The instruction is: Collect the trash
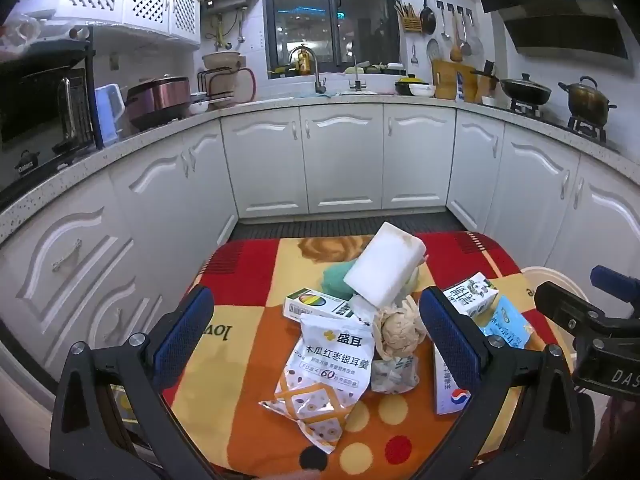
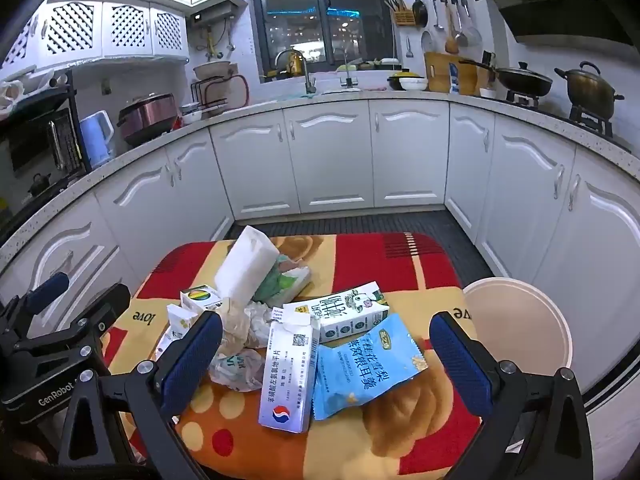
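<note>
Left tool [image 1: 316, 312]: jaws spread as wide as they go, nothing between the pads; it hangs over the near edge of the pile, pointing down at the white pouch.
White pouch [image 1: 320, 368]: foil snack bag, torn open, flat on the surface [image 1: 248, 336] at 6 o'clock of the pile. Likely feather-light, crinkly and slick; a pinch on the torn top edge should hold better than the flat face.
Paper wad [image 1: 400, 330]: crumpled, soft, just right of the pouch; should squash in any grip.
White block [image 1: 384, 270]: leans tilted on top at 12 o'clock; looks light, and may topple if things below it shift.
Tall box [image 2: 288, 372]: thin card, open top flap, lying flat; stiff enough to take across its narrow sides.
Milk carton [image 2: 340, 314]: lies on its side at 1 o'clock of the tall box, probably empty and crushable.
Blue pouch [image 2: 360, 372]: flat, partly over the carton's corner; slippery film, best taken by a corner.
Right tool [image 2: 326, 356]: fully open, empty, above the tall box and blue pouch.
Bin [image 2: 516, 320]: pale, empty, at 3 o'clock beside the surface.
Views: only the right view shows the bin's mouth; only the left shows the white pouch whole.
</note>
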Demonstrator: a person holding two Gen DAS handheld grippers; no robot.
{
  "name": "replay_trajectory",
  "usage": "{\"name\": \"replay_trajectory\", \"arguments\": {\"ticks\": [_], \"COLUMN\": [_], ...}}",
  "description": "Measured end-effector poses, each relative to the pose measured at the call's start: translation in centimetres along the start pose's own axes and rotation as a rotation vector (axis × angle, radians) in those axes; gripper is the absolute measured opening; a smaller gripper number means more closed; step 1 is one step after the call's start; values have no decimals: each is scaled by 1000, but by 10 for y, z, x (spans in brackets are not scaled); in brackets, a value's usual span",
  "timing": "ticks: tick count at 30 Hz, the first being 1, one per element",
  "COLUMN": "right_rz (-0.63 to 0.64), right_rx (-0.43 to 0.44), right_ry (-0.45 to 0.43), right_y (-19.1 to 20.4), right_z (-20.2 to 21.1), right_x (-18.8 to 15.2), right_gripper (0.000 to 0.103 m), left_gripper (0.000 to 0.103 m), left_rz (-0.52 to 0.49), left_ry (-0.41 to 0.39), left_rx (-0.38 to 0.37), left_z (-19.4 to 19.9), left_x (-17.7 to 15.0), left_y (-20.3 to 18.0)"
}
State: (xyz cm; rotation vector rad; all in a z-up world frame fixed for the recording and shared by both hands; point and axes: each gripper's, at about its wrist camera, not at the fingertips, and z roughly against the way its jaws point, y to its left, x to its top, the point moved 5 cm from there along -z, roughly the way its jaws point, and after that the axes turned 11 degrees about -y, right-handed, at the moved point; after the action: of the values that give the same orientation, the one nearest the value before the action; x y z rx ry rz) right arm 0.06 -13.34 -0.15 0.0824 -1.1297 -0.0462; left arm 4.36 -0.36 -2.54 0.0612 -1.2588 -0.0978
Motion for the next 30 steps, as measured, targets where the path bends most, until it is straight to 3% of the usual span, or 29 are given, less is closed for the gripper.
{"name": "replay_trajectory", "arguments": {"ticks": [1, 6, 30], "right_rz": [-19, -18, 12], "right_rx": [6, -4, -39], "right_ry": [-20, -34, -59], "right_y": [-1, 1, 3], "right_z": [1, 5, 0], "right_x": [1, 4, 6], "right_gripper": [103, 103, 103], "left_gripper": [102, 102, 102], "left_rz": [50, 69, 104], "left_ry": [4, 16, 2], "left_rx": [-24, -45, -63], "left_z": [-1, -3, -2], "left_x": [0, -2, -4], "left_y": [3, 4, 1]}}
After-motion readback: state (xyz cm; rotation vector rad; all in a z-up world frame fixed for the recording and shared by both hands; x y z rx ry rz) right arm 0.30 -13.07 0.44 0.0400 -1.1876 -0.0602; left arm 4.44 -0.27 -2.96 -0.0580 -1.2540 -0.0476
